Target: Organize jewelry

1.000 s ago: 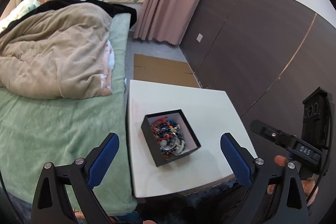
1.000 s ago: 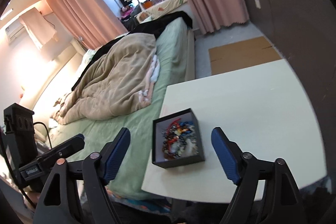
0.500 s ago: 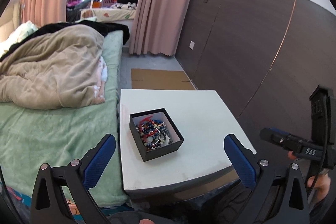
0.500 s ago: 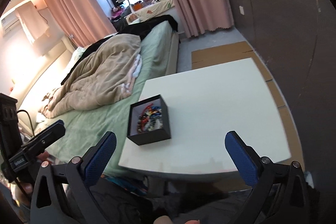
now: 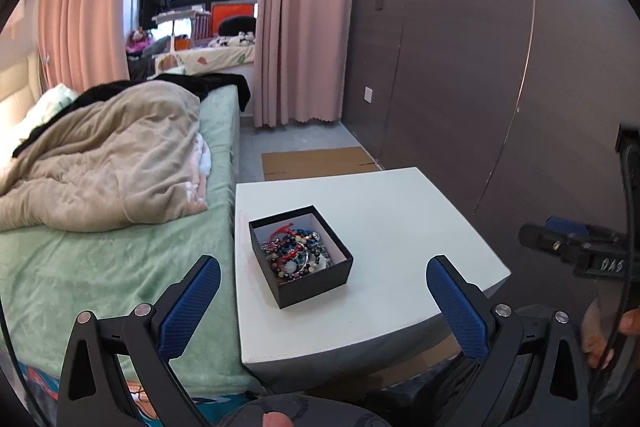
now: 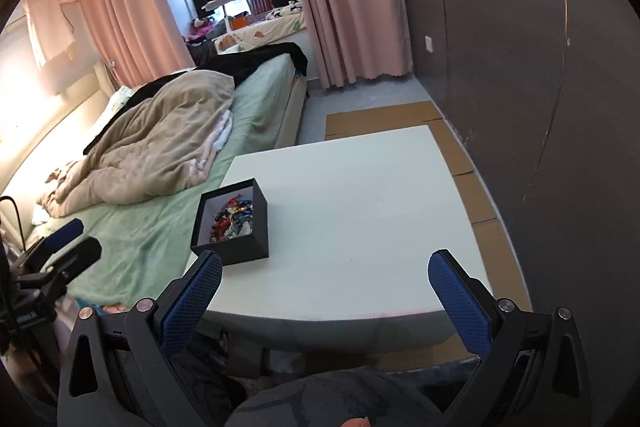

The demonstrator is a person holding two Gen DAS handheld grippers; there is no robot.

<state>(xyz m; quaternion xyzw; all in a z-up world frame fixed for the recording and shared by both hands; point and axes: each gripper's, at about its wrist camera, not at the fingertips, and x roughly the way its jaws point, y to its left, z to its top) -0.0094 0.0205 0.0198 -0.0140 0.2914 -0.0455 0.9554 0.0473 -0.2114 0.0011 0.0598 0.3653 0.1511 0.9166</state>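
The black box [image 5: 301, 255] of tangled jewelry [image 5: 296, 251] sits near the white table [image 5: 400, 227]'s bed-side edge. Both the left gripper [image 5: 323, 297] and right gripper [image 6: 326, 291] hover wide open and empty; individual pieces are indistinct.

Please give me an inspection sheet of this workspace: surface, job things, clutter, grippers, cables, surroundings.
Surface: white table, low, beside the bed.
Job things: open black box near the table's bed-side edge, holding tangled beaded jewelry.
Clutter: nothing seen on the table besides the box.
Grippers: left gripper and right gripper, jaws wide open, empty, both short of the box.
Cables: black cable at the left view's right edge.
Surroundings: bed with beige blanket, pink curtain, cardboard on the floor, dark wall.
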